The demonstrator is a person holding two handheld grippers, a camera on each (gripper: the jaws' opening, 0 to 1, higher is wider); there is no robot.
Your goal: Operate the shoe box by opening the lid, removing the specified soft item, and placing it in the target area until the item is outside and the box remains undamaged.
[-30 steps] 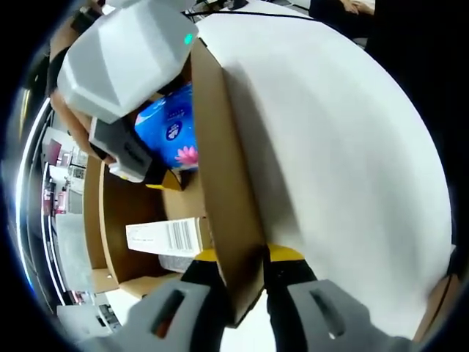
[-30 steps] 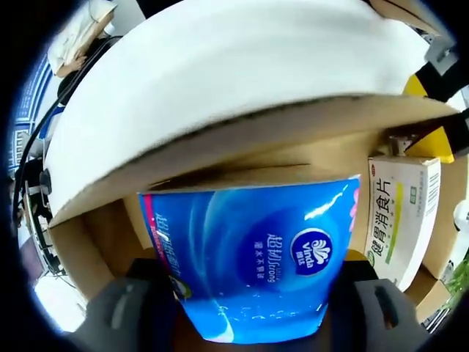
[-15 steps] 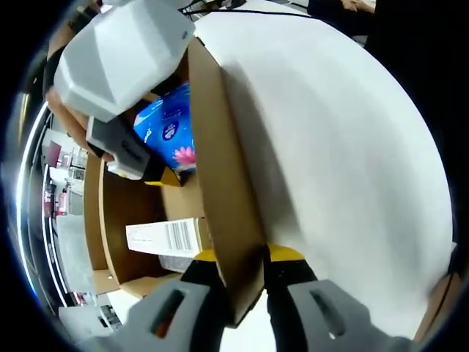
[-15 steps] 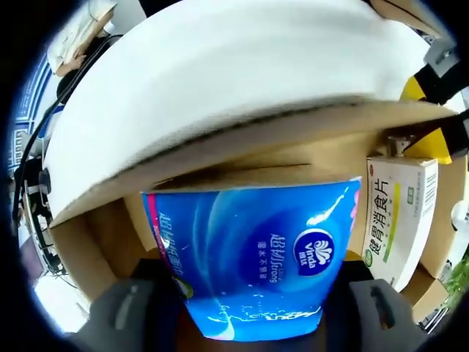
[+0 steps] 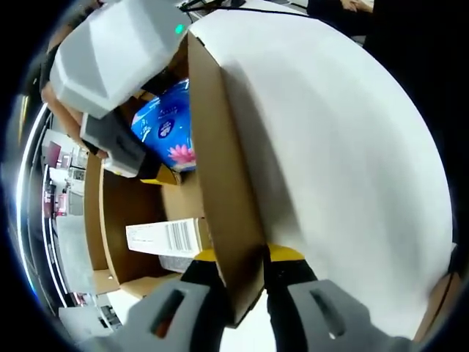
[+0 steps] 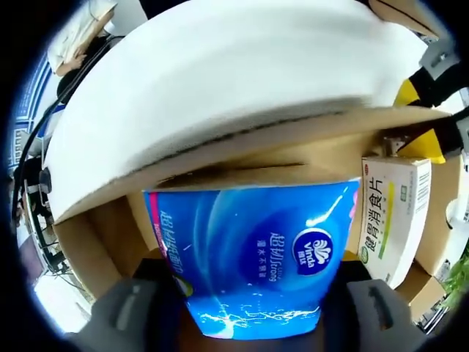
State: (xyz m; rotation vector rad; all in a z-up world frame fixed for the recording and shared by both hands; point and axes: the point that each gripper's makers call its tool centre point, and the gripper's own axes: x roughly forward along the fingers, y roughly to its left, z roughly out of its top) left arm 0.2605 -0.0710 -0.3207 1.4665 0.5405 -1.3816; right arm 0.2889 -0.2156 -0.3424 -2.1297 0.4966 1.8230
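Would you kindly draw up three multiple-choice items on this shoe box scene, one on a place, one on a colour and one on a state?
1. Where is the white carton with the barcode?
A. inside the shoe box
B. on the lid
C. in the left claw

2. What colour is the soft tissue pack?
A. green
B. blue
C. red

3. What is the left claw doing?
A. hanging open over the table
B. gripping the tissue pack
C. clamped on the raised lid's edge

Answers:
1 A: the white carton lies within the brown walls of the shoe box.
2 B: the tissue pack, held in the right claw, is blue with a white logo.
3 C: the left claw has a yellow-tipped jaw on each side of the lid, which stands open.
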